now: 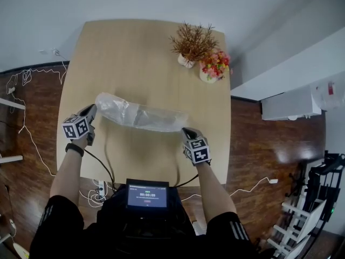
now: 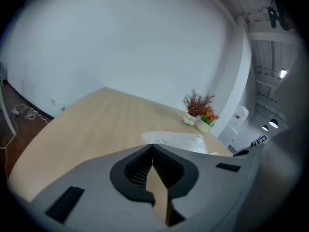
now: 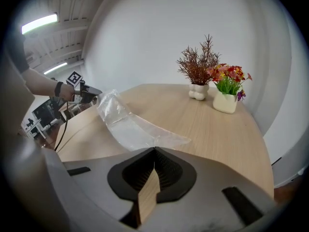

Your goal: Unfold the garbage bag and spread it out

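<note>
The left gripper (image 1: 92, 112) has its jaws pressed together, and the thin edge of the bag (image 1: 143, 115) is pinched at their tips. From there the clear bag runs off to that gripper's right as a long, narrow band. It is not spread out but bunched along its length, and it is fuller and more crumpled at this end.

The right gripper (image 1: 187, 131) is closed too, with its jaws meeting on the bag's other end. The bag's long axis therefore goes straight from one gripper to the other, across the front of the person. The left end sits a little farther out over the table (image 1: 135, 53) than the right.

In the right gripper view the plastic lies low on the wood just past the right gripper's jaws, then climbs toward the left gripper, where it is held clear of the top.

Beyond the bag, ahead of the right gripper and well apart from it, stand two small pots side by side: a plant (image 1: 191, 42) of brown twigs, and flowers (image 1: 214, 66) in red and yellow. Behind both grippers, at the person's chest, is a small screen (image 1: 146, 194), and dark cables (image 1: 105, 163) trail back from the grippers toward it.
</note>
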The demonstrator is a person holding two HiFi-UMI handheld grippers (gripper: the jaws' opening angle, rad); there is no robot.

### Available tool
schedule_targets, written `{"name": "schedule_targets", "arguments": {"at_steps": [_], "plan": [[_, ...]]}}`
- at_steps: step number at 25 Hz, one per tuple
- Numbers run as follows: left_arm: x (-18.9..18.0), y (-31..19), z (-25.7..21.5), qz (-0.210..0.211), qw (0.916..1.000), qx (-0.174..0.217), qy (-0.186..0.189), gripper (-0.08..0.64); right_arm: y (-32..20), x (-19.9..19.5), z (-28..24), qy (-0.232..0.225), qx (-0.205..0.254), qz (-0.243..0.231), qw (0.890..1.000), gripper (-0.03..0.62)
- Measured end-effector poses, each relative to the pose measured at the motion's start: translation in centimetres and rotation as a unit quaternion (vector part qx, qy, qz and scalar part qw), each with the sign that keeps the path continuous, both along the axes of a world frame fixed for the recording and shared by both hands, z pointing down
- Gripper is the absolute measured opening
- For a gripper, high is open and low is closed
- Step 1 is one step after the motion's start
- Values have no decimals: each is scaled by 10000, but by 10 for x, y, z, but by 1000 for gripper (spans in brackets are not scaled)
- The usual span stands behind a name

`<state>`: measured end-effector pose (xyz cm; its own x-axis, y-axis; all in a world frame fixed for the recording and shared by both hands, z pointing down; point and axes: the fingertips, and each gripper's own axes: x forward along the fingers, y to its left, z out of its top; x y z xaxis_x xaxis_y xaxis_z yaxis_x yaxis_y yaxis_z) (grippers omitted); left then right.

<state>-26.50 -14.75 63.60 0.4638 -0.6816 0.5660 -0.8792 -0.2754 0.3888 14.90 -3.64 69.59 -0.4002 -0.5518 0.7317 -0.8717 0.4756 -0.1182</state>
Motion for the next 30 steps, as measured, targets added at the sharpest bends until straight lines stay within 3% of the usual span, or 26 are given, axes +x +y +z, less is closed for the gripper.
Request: {"name": "schedule_targets", "arguments": {"at_steps": [3,8,15,18,20,27,30], "plan": [[-23,3,19,-135,9990,-237,-349,0,3,7,7,110,-87,55,9999,20],[-43,14,52,119,9916,-721,-1071,0,7,17,19,283,-254,70,9993,20],[-52,28,91,588,9691,-1399,-1944,4,12,30,36,526,-487,31,9974,21],[-51,33,97,891,9574,-1517,-2290,15,14,33,40,568,-535,15,9969,21],[-50,35,98,1048,9519,-1527,-2443,59,15,33,41,568,-552,-1,9969,21],[-53,27,85,1069,9517,-1371,-2532,161,14,30,41,527,-520,34,9972,21],[-50,17,74,997,9587,-1120,-2417,216,13,31,40,488,-520,63,9974,21]]}}
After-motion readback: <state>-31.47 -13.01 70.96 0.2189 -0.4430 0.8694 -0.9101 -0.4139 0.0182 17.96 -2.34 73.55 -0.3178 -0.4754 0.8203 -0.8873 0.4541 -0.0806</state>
